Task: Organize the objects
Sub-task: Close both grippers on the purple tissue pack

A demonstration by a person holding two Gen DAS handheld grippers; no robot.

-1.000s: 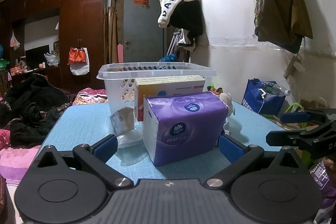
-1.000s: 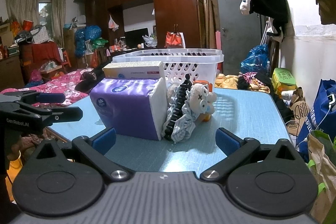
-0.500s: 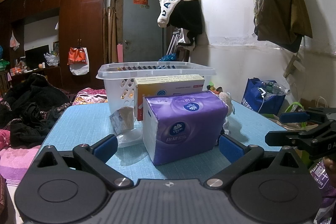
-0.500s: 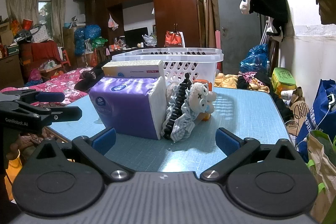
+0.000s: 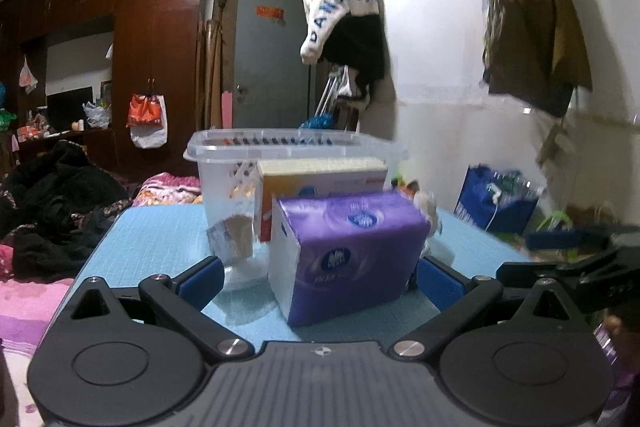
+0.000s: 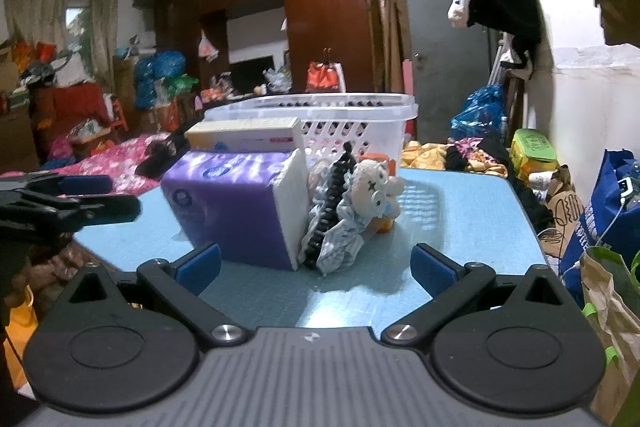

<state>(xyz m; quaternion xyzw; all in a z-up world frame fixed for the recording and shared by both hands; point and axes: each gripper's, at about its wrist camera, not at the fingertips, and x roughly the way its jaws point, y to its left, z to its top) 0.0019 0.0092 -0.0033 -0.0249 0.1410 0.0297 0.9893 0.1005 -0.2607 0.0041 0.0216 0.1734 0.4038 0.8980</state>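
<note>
Dead center in the left wrist view, the purple tissue pack point(image 5: 352, 255) sits on the blue surface point(image 5: 160, 231), in front of a box point(image 5: 320, 183) and the white basket point(image 5: 296, 147). Left hand-held gripper point(image 5: 316, 281) and right hand-held gripper point(image 6: 316, 265) both gape wide, holding nothing. The pack looks light and squishy (slick wrapper too), so I'd pinch its short ends. There's open room at the frame's lower left, and the surface edge is close.

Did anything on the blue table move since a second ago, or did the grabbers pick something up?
Almost nothing changed. The left gripper has crept a little closer to the purple tissue pack, which looks slightly bigger and blurrier in its view. The right gripper has barely shifted. Both stay open and hold nothing. The tissue pack, yellow box, white basket and plush toy sit where they were.
</note>
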